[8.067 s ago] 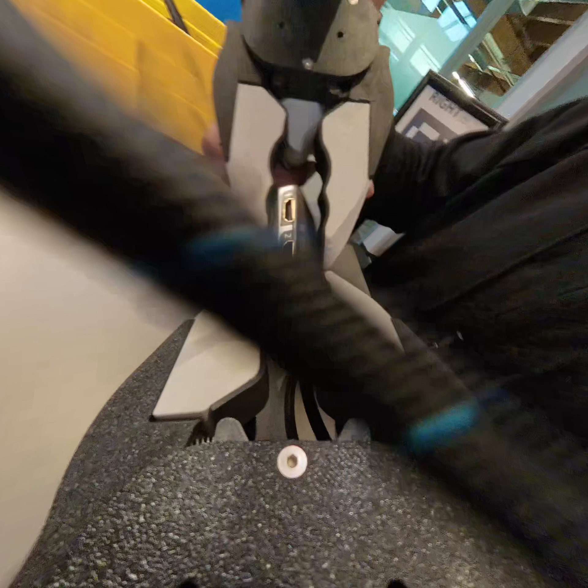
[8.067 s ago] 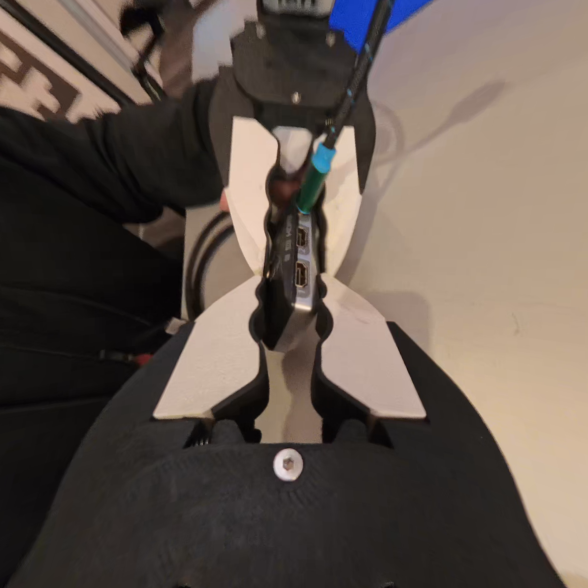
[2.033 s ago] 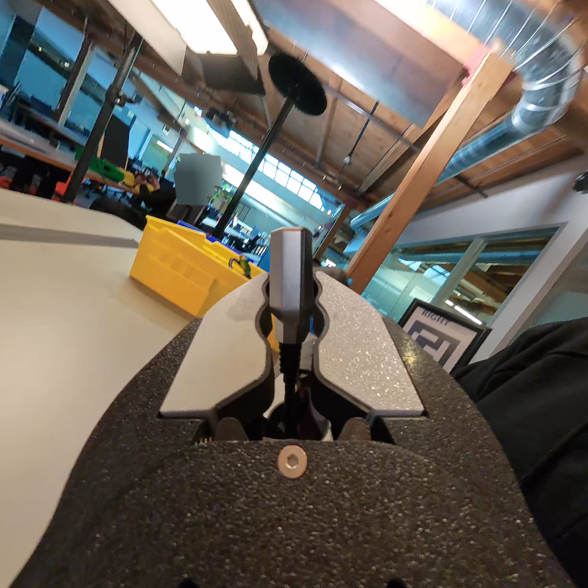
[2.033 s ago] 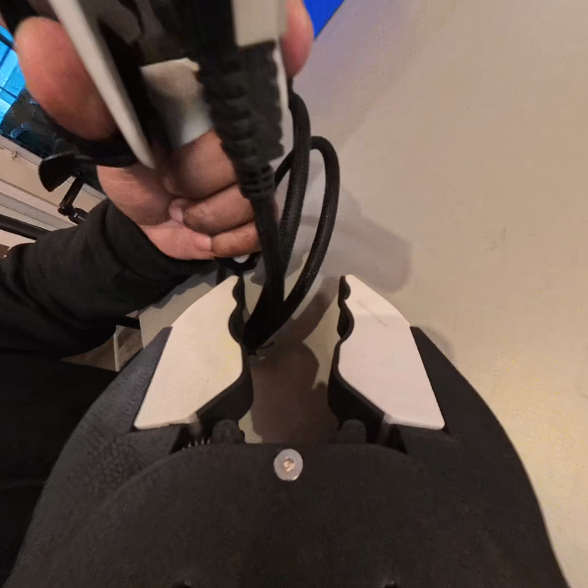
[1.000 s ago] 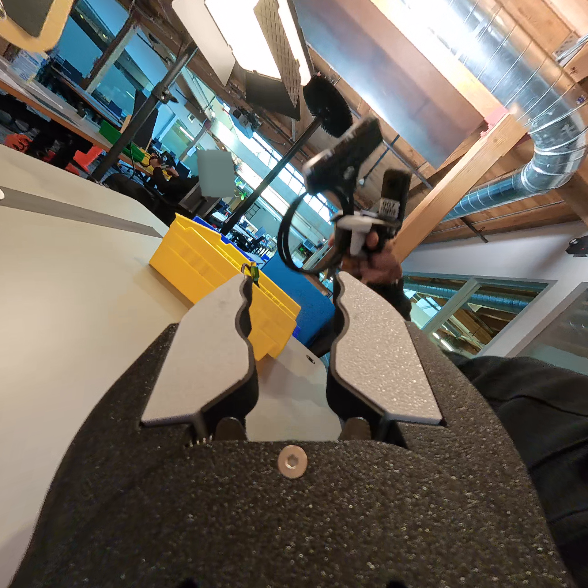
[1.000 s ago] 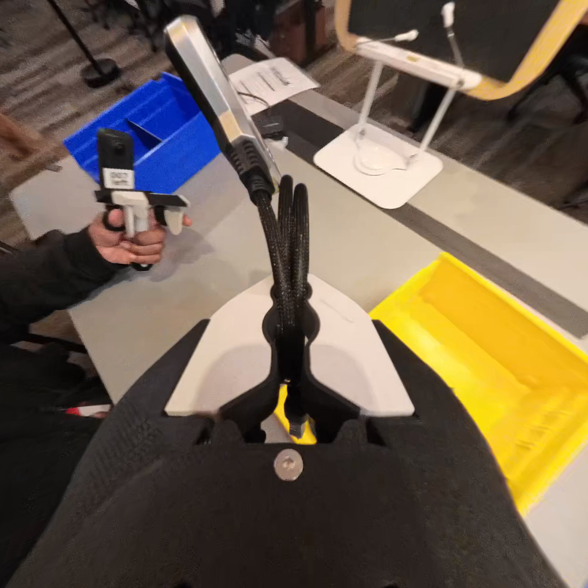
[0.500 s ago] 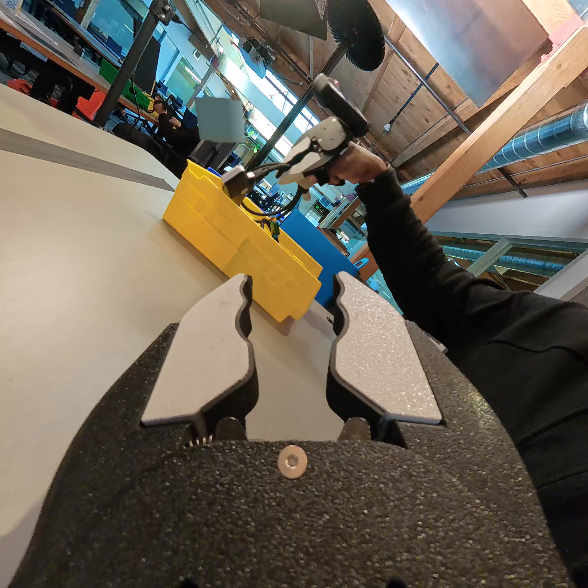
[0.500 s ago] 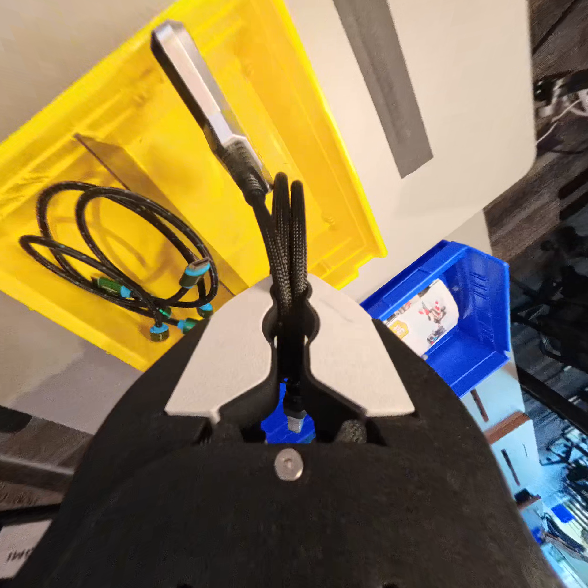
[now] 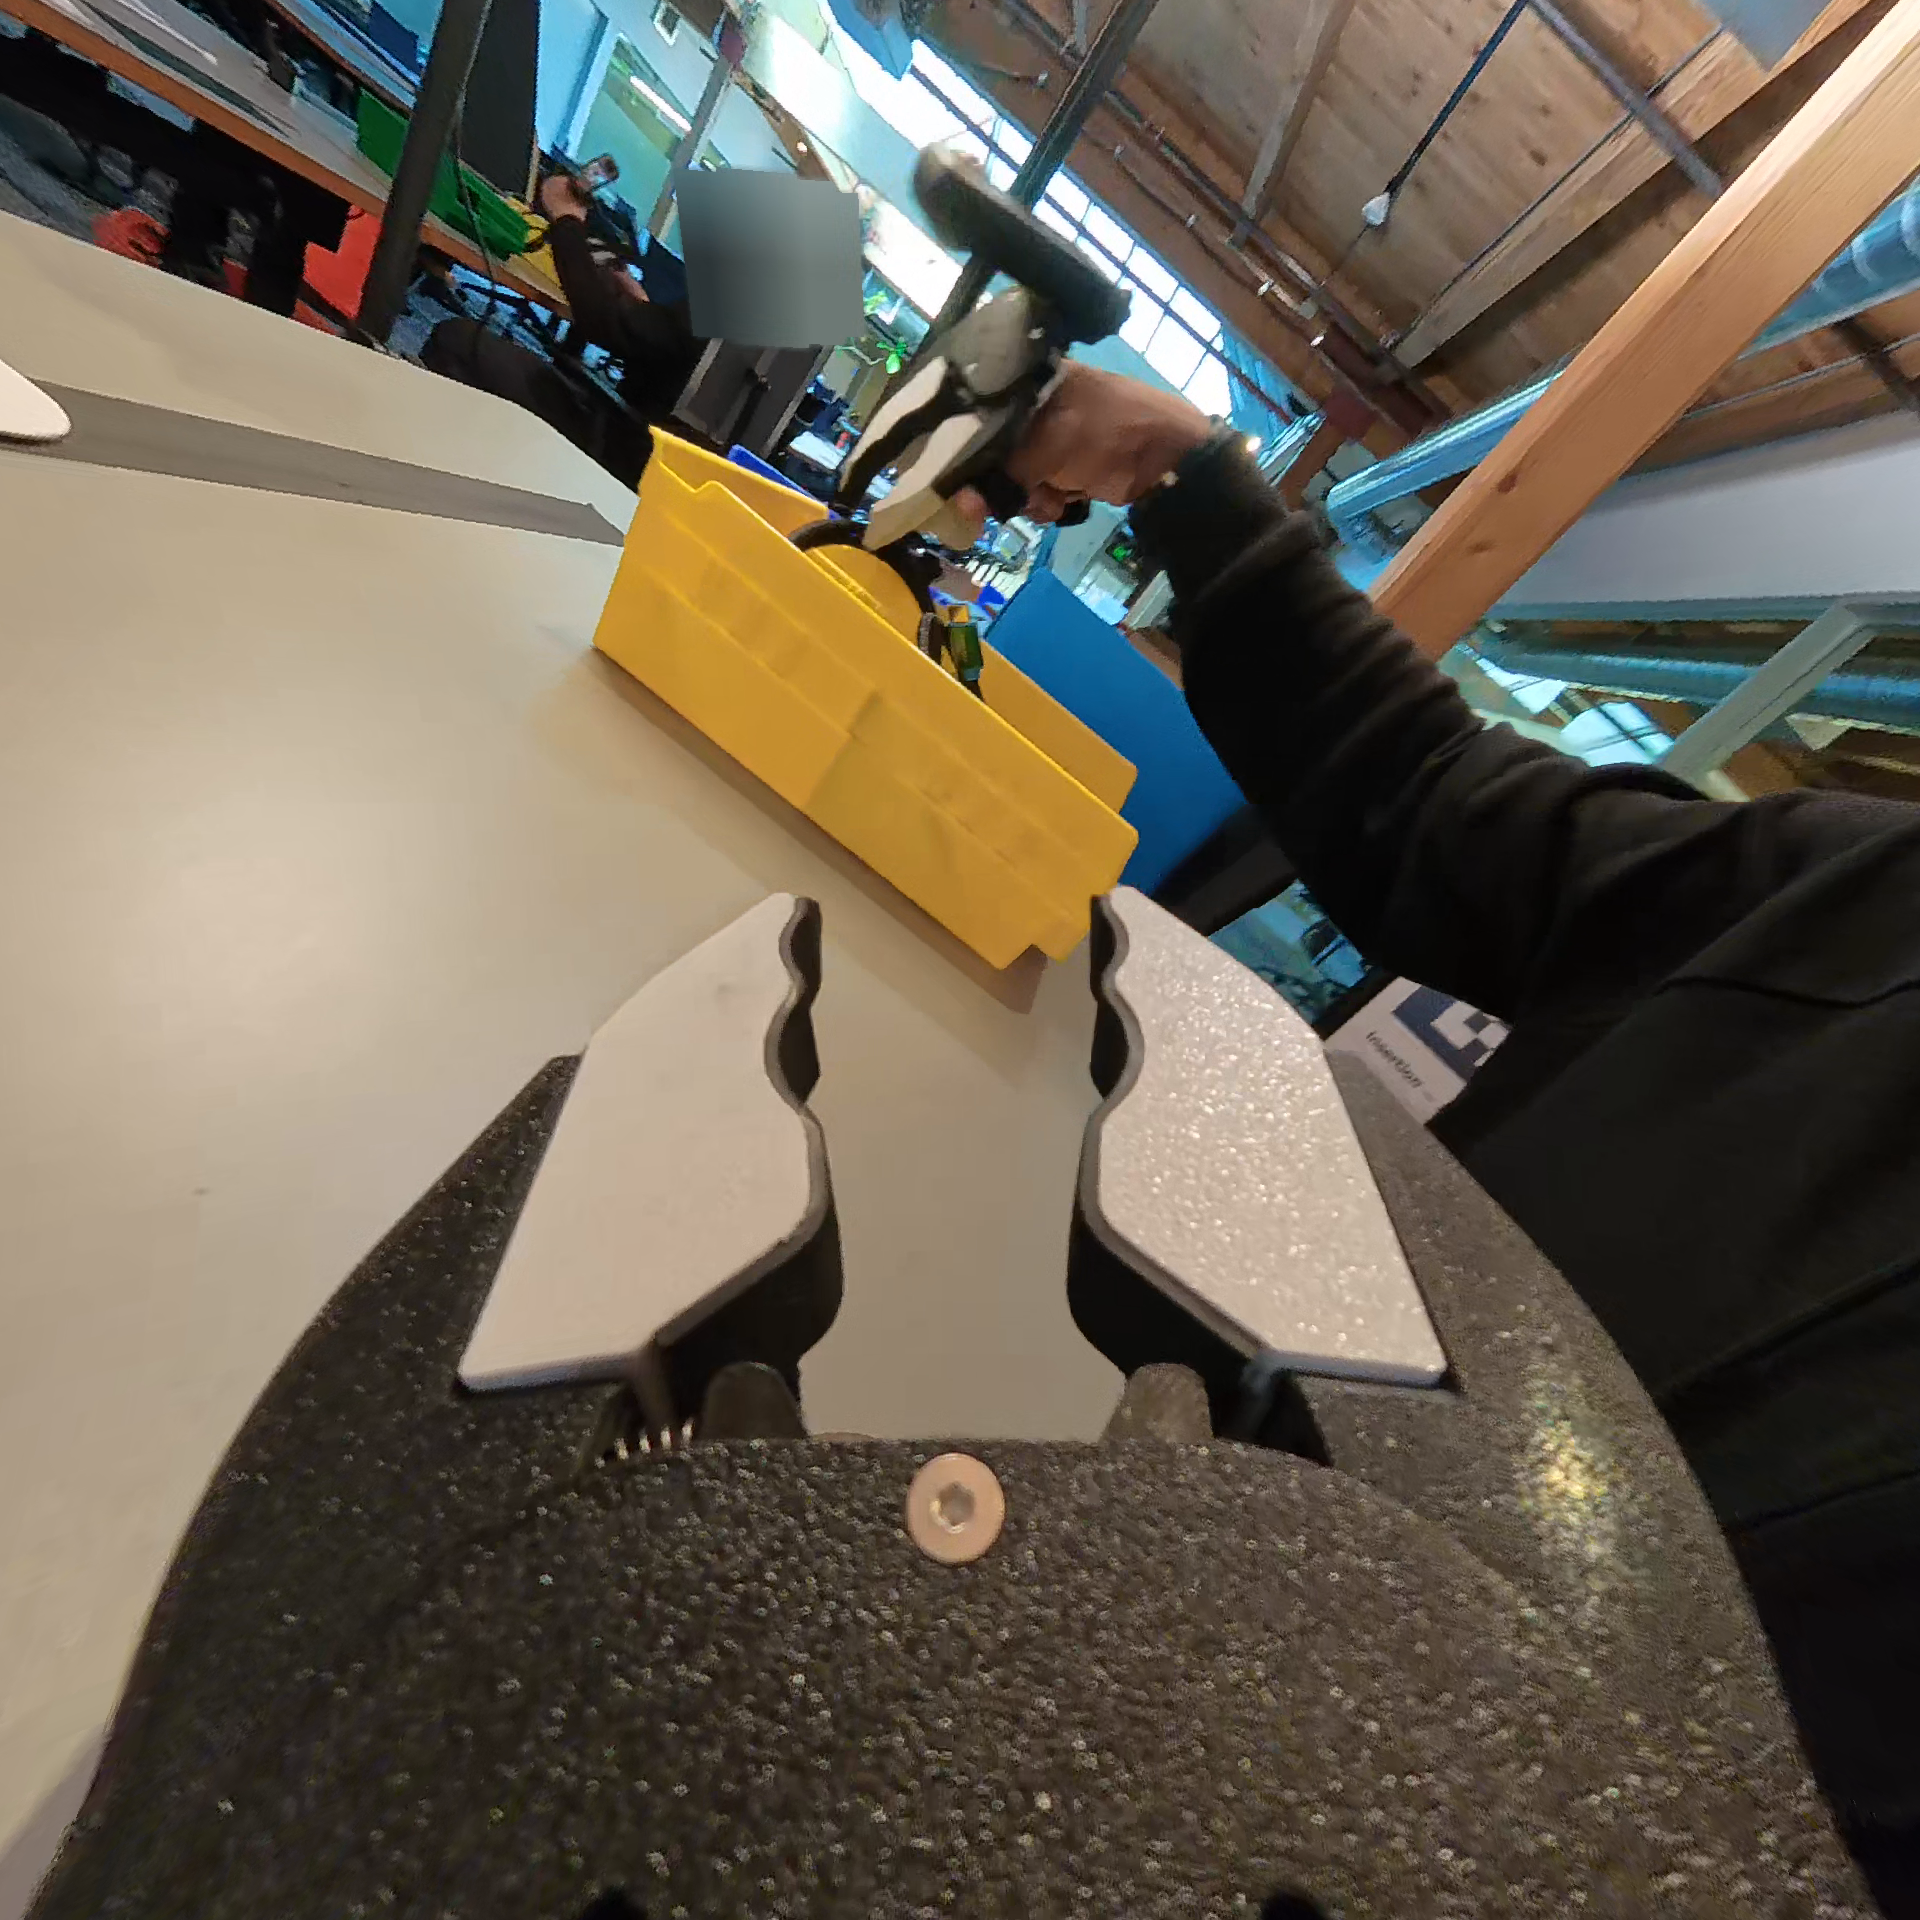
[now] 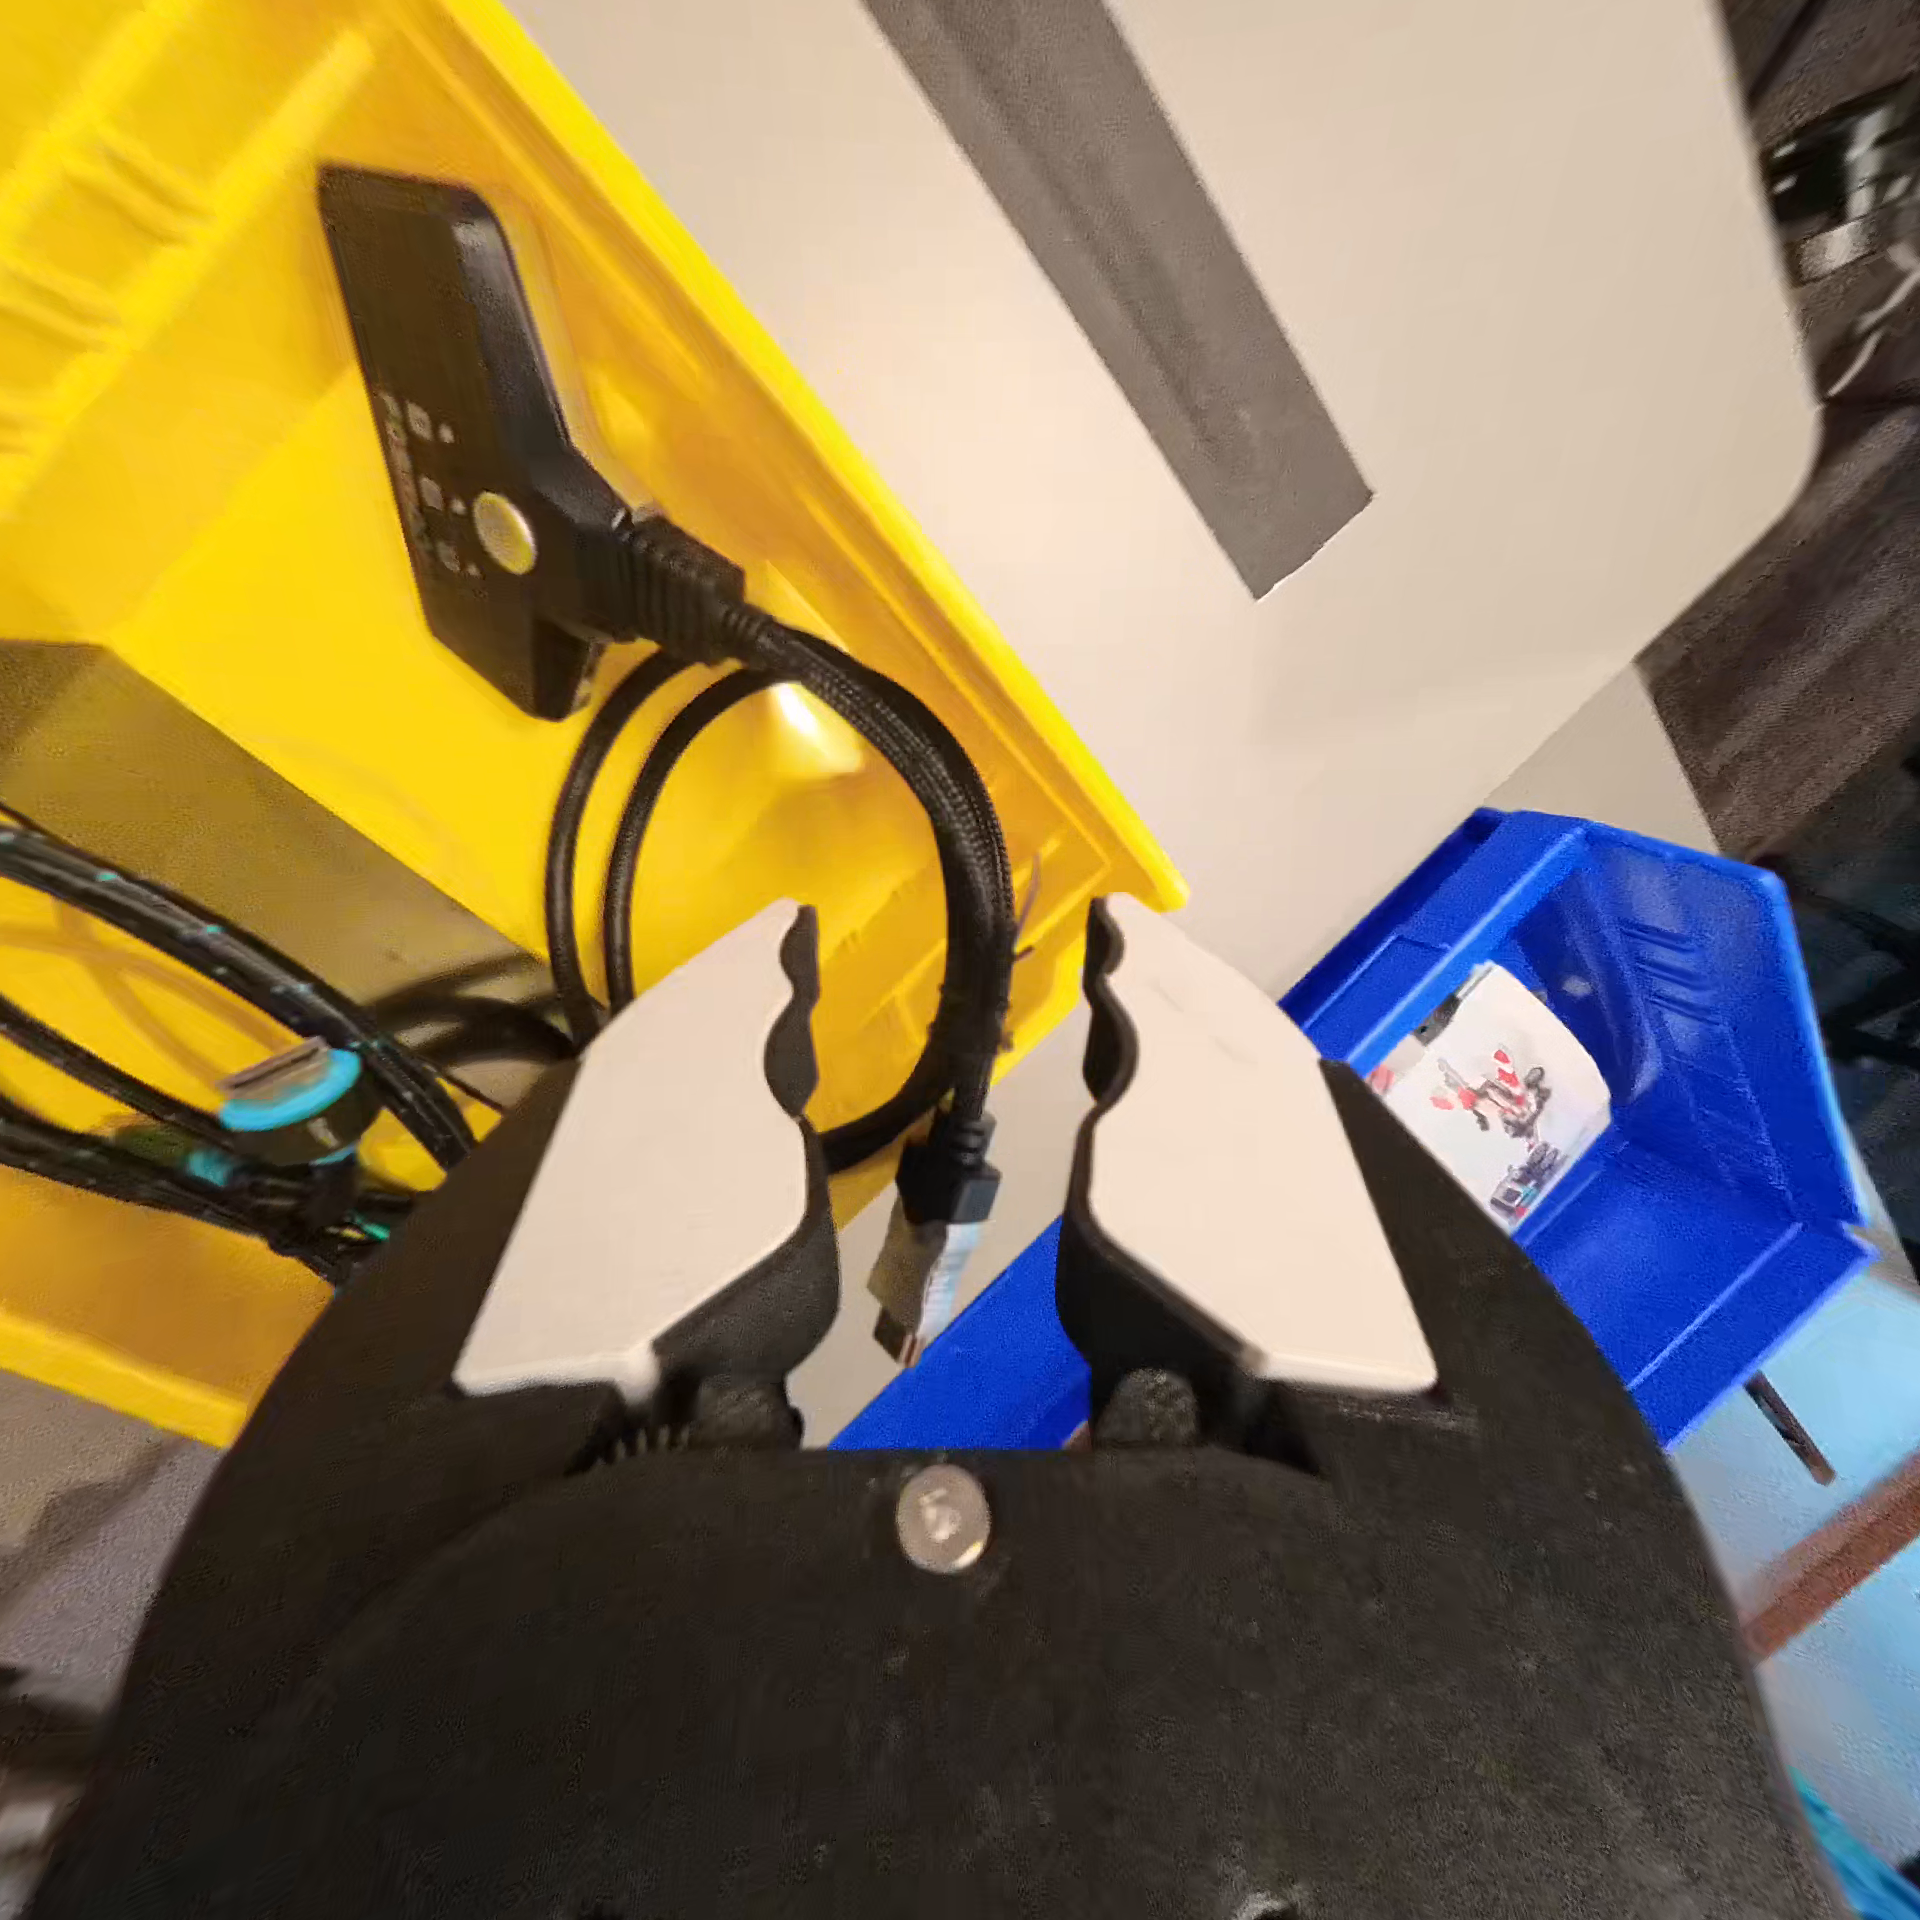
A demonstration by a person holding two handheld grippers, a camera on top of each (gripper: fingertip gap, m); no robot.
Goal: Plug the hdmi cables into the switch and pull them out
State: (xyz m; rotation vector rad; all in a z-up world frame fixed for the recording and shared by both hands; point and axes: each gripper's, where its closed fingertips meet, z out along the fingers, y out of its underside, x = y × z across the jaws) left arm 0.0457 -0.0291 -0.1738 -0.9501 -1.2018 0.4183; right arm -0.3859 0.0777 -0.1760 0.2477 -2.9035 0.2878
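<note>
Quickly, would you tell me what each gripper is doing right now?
Left gripper: open, holding nothing.
Right gripper: open; the HDMI switch's cable hangs loose between its fingers.

Black switch (image 10: 468,436) lies in yellow bin (image 10: 260,582), its braided black cable (image 10: 966,883) looped, metal plug (image 10: 925,1262) free. Teal-tipped HDMI cables (image 10: 208,1091) coiled alongside, unplugged.

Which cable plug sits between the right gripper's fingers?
The plain black braided cable's silver plug, hanging loose between the open right gripper. The other visible plug has a teal collar and lies left in the yellow bin.
</note>
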